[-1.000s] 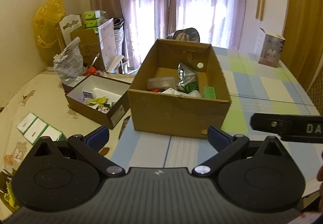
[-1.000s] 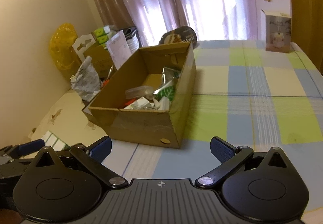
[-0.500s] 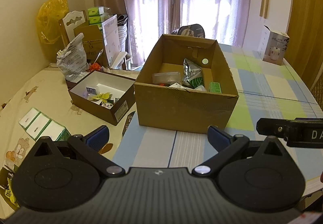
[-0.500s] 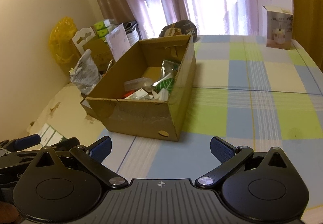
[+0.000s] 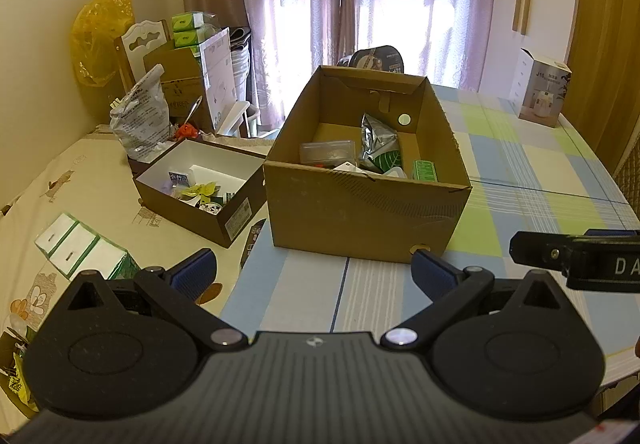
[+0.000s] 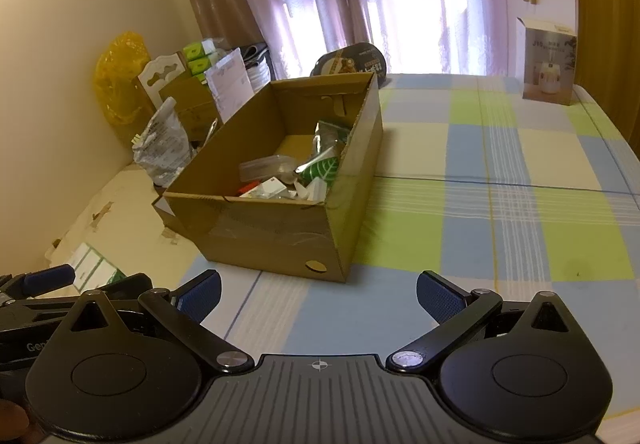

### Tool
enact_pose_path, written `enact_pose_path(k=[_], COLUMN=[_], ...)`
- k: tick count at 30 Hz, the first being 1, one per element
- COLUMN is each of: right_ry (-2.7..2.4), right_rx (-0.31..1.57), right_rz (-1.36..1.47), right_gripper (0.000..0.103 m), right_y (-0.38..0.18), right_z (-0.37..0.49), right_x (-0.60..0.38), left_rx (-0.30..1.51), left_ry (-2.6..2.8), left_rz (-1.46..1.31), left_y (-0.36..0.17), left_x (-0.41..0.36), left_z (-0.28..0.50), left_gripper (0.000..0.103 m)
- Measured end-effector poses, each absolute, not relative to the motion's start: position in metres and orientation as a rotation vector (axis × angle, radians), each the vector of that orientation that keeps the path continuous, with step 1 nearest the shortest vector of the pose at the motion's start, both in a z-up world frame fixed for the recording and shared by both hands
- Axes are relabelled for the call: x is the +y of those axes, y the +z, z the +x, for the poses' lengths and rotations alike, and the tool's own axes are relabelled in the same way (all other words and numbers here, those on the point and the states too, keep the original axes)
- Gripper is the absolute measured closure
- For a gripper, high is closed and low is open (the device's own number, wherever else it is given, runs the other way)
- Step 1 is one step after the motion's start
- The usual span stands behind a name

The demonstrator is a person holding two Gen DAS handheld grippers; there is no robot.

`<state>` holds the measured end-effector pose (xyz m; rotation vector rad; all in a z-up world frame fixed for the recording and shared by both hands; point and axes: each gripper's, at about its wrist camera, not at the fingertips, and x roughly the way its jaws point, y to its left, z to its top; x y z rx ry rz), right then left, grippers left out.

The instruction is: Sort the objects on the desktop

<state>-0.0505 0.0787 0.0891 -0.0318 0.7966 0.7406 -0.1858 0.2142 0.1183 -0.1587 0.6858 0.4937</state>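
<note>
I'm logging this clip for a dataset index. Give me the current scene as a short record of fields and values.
surface: table with checked cloth
main container: open cardboard box, holding mixed small items
second container: smaller open box, left of the cardboard box
left gripper: open, empty, short of the cardboard box
right gripper: open, empty, short of the cardboard box
far corner: white product box

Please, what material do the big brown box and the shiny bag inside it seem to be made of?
The big box looks like plain matte cardboard: brown, with folded flaps and a creased front. The bag looks like metallised foil or plastic film: silvery, crinkled, catching light, with a green leaf print. Which of the two, I cannot tell.
</note>
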Motion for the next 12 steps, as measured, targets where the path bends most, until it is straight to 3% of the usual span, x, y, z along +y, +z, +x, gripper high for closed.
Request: enact_pose_path(k=[12], right_ry=[0.736], right_rx=[0.798], right_rz=[-0.038], right_gripper=[0.002], right_y=[0.0875], right_z=[-0.0494], right_x=[0.0773], left_rx=[0.671], left_ry=[0.514], left_rz=[-0.16], left_y=[0.1171], left_x=[0.2144], left_z=[-0.1876], left_gripper=[0.001])
